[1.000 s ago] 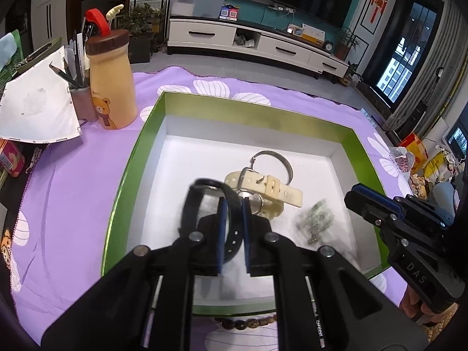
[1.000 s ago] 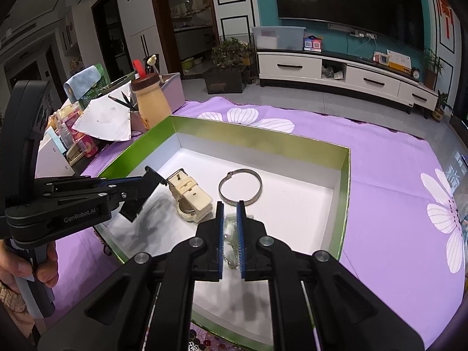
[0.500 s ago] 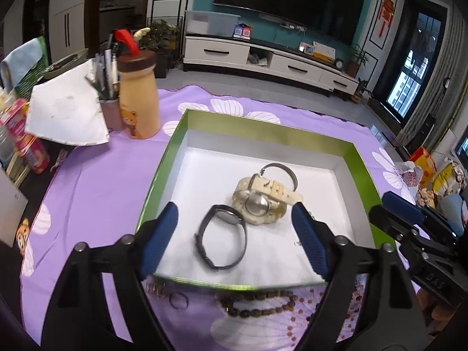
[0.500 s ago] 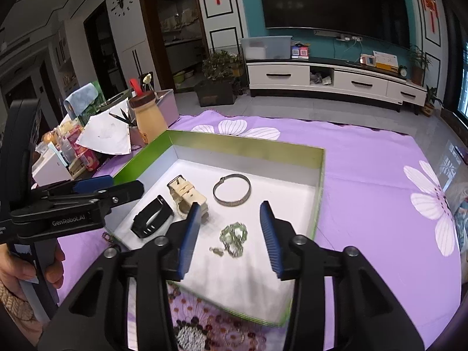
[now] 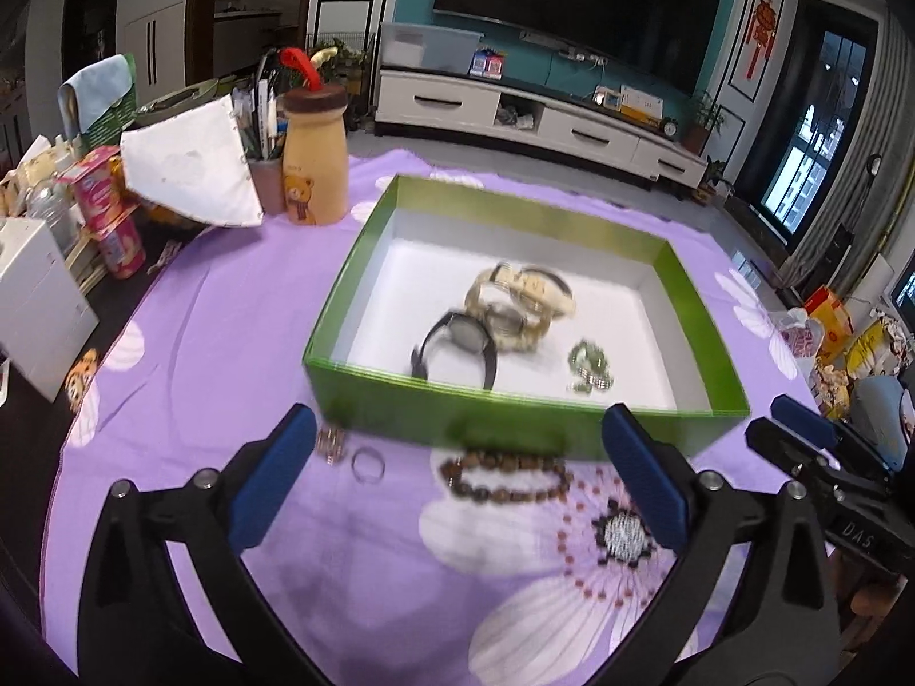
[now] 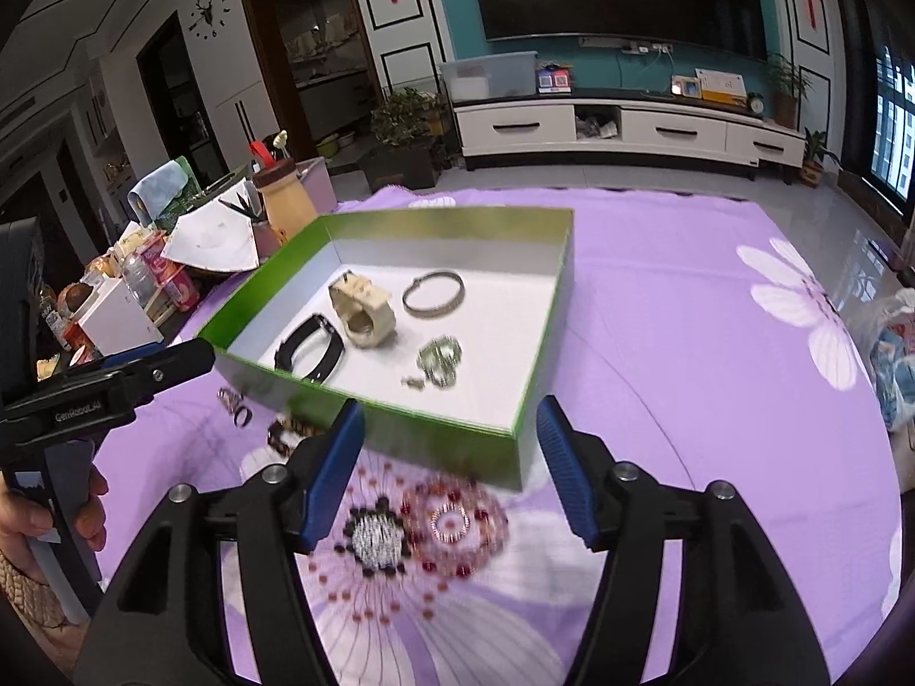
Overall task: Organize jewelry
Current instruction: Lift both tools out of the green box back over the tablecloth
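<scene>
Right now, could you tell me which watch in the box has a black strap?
The black watch, nearest the box's front left corner; the other watch is cream.

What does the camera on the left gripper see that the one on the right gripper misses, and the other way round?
Only the left view: the brown bead bracelet laid out whole on the cloth, and the blue fingertip of the right gripper.

Only the right view: the round beaded piece on the cloth before the box, the silver bangle lying clear of the watches, and the hand on the left gripper's handle.

Both: the green box holding the black watch, cream watch and green trinket, two rings outside it, and open empty jaws.
</scene>
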A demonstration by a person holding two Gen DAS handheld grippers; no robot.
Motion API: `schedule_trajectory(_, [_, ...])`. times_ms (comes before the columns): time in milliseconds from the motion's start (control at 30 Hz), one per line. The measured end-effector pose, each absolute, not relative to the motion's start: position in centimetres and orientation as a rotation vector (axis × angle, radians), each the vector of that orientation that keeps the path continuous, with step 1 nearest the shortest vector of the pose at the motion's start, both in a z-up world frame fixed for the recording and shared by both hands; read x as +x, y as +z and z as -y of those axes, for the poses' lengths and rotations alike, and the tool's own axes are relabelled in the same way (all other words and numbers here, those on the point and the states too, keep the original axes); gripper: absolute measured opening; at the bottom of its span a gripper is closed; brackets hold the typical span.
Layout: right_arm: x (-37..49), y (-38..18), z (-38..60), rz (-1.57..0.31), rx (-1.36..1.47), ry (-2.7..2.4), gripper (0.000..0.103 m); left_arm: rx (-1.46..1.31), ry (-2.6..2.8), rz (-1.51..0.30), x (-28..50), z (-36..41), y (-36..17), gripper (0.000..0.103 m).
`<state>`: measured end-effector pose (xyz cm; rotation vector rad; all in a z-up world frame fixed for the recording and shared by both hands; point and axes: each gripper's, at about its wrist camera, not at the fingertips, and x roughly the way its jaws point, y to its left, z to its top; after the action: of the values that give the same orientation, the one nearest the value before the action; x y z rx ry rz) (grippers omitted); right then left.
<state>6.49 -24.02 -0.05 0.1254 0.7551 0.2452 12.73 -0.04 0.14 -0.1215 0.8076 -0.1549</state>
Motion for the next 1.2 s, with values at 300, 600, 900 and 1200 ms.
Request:
schedule_trajectory(300, [3.8, -0.5, 24.6, -0.778, 0.148, 0.232, 0.064, -0.155, -0.118, -0.868, 9.0, -1.2, -1.6, 0.101])
schedule_trajectory(600, [1.9, -0.5, 24.3, -0.784, 0.16, 0.246, 0.064, -0.174, -0.12, -0.885, 6.7, -1.6, -1.9, 0.101])
schedule_trajectory(900, [0.8, -0.2, 24.1, -0.78, 0.156, 0.258, 0.064, -0.17, -0.125, -0.893, 5.7, -1.2, -1.9, 0.101])
schedule_trajectory(1200, [0.1, -0.9, 23.4, -0.802, 0.137, 0.265, 0.064, -0.158, -0.143, -0.918, 5.2, -1.0, -2.8, 0.101])
